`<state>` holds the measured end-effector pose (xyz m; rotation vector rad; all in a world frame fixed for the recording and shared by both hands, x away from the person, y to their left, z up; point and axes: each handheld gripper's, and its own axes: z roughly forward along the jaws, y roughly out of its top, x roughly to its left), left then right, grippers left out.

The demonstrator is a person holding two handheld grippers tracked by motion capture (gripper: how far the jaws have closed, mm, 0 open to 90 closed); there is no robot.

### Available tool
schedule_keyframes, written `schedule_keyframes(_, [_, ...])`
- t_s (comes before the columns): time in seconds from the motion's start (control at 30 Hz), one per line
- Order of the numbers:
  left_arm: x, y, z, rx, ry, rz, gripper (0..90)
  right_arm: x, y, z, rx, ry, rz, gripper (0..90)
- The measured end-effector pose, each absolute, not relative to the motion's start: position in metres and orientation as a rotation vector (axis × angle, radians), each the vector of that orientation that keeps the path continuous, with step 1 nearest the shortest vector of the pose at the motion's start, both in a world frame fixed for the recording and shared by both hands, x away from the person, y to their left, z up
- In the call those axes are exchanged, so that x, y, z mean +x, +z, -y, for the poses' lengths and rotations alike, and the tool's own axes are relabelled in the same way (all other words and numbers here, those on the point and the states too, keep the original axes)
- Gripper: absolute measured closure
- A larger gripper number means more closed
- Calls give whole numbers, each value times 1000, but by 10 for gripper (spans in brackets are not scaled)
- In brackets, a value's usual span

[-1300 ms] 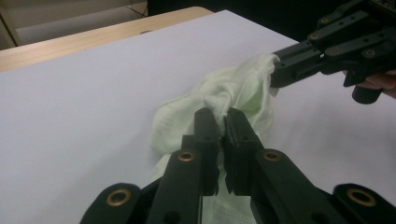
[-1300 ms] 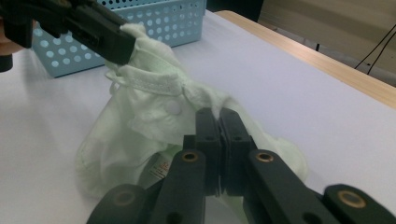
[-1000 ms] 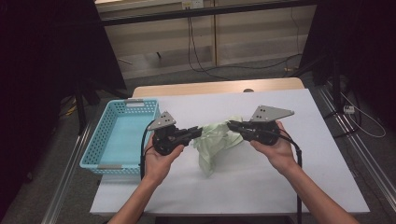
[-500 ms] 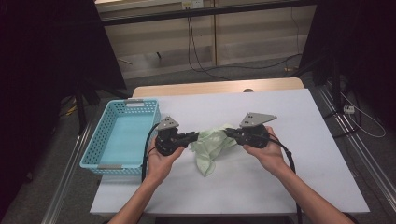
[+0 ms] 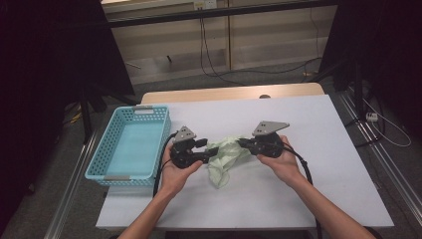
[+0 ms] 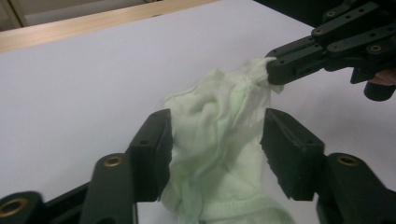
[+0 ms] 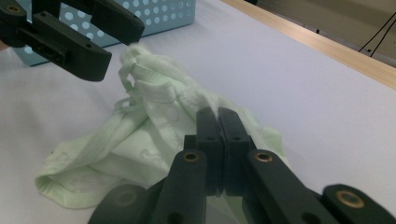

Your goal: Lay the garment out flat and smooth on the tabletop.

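At the frame's centre the left claw [image 5: 203,149] has just opened off the pale green cloth [image 5: 225,158], which now lies between its jaws on the surface [image 5: 318,119], while the right claw [image 5: 242,143] pinches one edge, so the judgement is a regrip.

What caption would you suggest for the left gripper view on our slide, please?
Left gripper, fingers just opened around a crumpled pale green cloth on the white table, while the right gripper pinches its far edge.
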<state>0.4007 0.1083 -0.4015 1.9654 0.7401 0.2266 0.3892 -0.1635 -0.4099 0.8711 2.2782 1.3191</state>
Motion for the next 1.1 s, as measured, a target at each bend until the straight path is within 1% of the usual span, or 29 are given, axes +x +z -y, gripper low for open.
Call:
schedule_keyframes(0.07, [402, -405, -105, 1999, 248, -733, 404, 389, -410, 163, 872, 1314, -2273, 893])
schedule_keyframes(0.2, [406, -416, -102, 2083, 290, -768, 348, 392, -411, 166, 898, 1283, -2244, 893])
schedule_keyframes(0.3, [407, -418, -101, 2091, 280, -779, 315, 395, -411, 174, 945, 1294, -2219, 892])
schedule_keyframes(0.37, [407, -418, -100, 2092, 286, -791, 310, 398, -412, 178, 960, 1286, -2202, 893])
schedule_keyframes(0.47, [403, -418, -96, 2101, 279, -774, 330, 402, -412, 181, 978, 1278, -2186, 894])
schedule_keyframes(0.53, [401, -419, -93, 2106, 252, -762, 346, 405, -413, 181, 991, 1278, -2179, 894])
schedule_keyframes(0.6, [400, -421, -91, 2110, 241, -771, 345, 410, -414, 179, 990, 1273, -2182, 894])
schedule_keyframes(0.7, [398, -426, -88, 2141, 276, -758, 342, 417, -414, 175, 987, 1275, -2176, 893])
schedule_keyframes(0.8, [389, -427, -79, 2168, 268, -690, 340, 423, -415, 170, 986, 1278, -2181, 891])
schedule_keyframes(0.9, [383, -428, -72, 2190, 274, -646, 378, 428, -421, 166, 993, 1265, -2189, 878])
schedule_keyframes(0.93, [383, -430, -70, 2201, 260, -649, 380, 428, -424, 164, 995, 1245, -2200, 871])
schedule_keyframes(1.0, [385, -436, -68, 2234, 333, -663, 391, 429, -430, 162, 994, 1245, -2230, 850])
schedule_keyframes(1.03, [387, -438, -68, 2245, 336, -668, 391, 429, -431, 161, 990, 1243, -2236, 830])
schedule_keyframes(1.07, [390, -441, -68, 2239, 329, -685, 393, 429, -430, 162, 996, 1247, -2231, 793])
schedule_keyframes(1.1, [393, -441, -70, 2232, 316, -699, 437, 429, -428, 163, 1004, 1260, -2214, 754])
